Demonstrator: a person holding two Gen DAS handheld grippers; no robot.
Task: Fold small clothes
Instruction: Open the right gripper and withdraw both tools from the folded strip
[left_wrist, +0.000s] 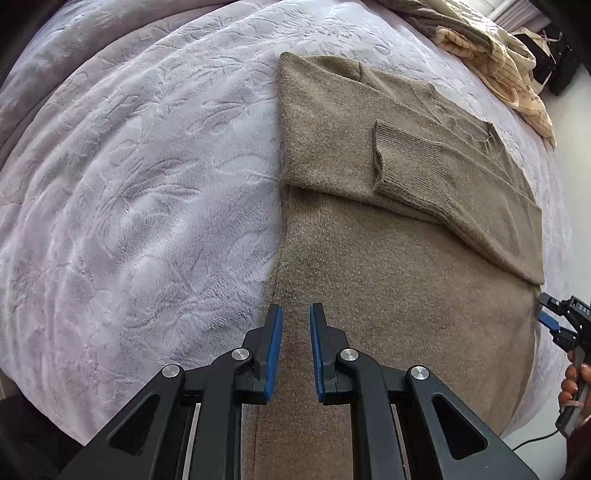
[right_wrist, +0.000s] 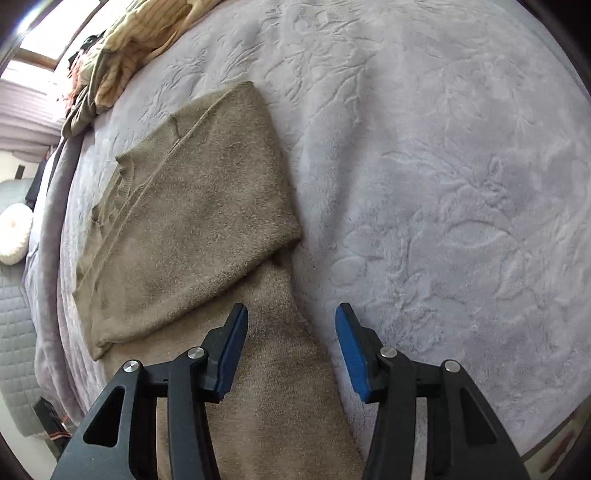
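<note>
A brown knit sweater (left_wrist: 388, 258) lies flat on the bed, its sleeves folded across the body, with one ribbed cuff (left_wrist: 406, 162) on top. My left gripper (left_wrist: 296, 314) hovers over the sweater's left edge near the hem. Its jaws are nearly together and nothing is between them. In the right wrist view the sweater (right_wrist: 207, 206) runs from the middle down to the bottom. My right gripper (right_wrist: 291, 314) stands open above the sweater's right edge, gripping nothing. The right gripper (left_wrist: 550, 314) also shows at the far right of the left wrist view, held by a person's hand (left_wrist: 572, 384).
A pale lilac embossed blanket (left_wrist: 129, 184) covers the bed (right_wrist: 443, 184). A pile of cream and olive clothes (left_wrist: 498, 62) lies at the far corner (right_wrist: 129, 40). The bed's edge and the floor show at the right of the left wrist view.
</note>
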